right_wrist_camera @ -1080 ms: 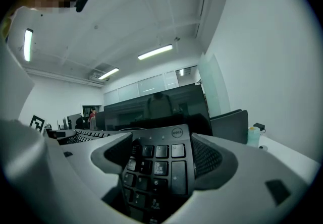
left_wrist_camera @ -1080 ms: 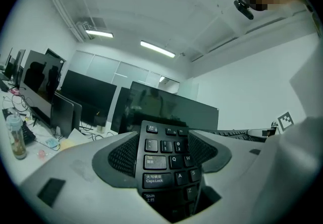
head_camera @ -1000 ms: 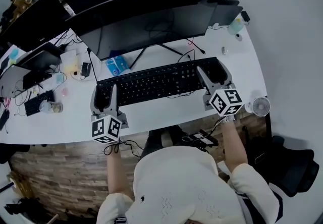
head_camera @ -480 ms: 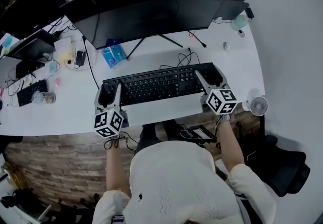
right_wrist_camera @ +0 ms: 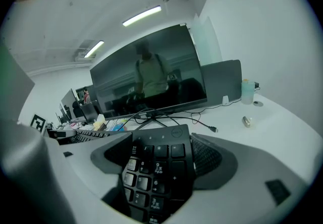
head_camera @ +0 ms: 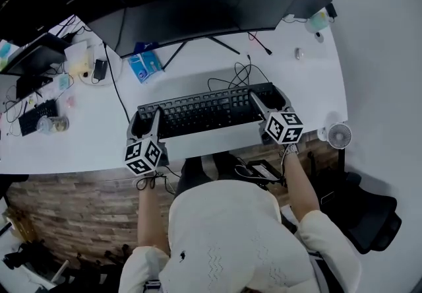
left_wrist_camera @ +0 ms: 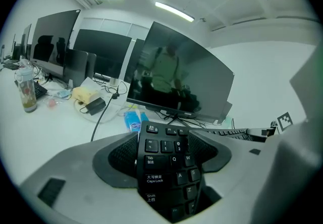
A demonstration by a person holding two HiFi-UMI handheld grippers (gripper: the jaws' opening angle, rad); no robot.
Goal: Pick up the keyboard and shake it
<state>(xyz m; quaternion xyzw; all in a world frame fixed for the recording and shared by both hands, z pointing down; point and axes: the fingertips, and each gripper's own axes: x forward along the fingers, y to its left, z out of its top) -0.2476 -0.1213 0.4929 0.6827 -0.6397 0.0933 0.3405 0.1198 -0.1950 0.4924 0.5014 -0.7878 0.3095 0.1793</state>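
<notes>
Head view: high above person, facing steeply down; desk [head_camera: 86,146] across middle, monitor [head_camera: 198,14] at 12 o'clock, keyboard [head_camera: 204,110] centre.
Left gripper view: from left gripper [head_camera: 147,121] at keyboard's 9 o'clock end, low, very near keys, facing monitor.
Right gripper view: from right gripper [head_camera: 269,100] at 3 o'clock end, likewise.
All three share keyboard, monitor; each gripper view catches other gripper sideways.
</notes>
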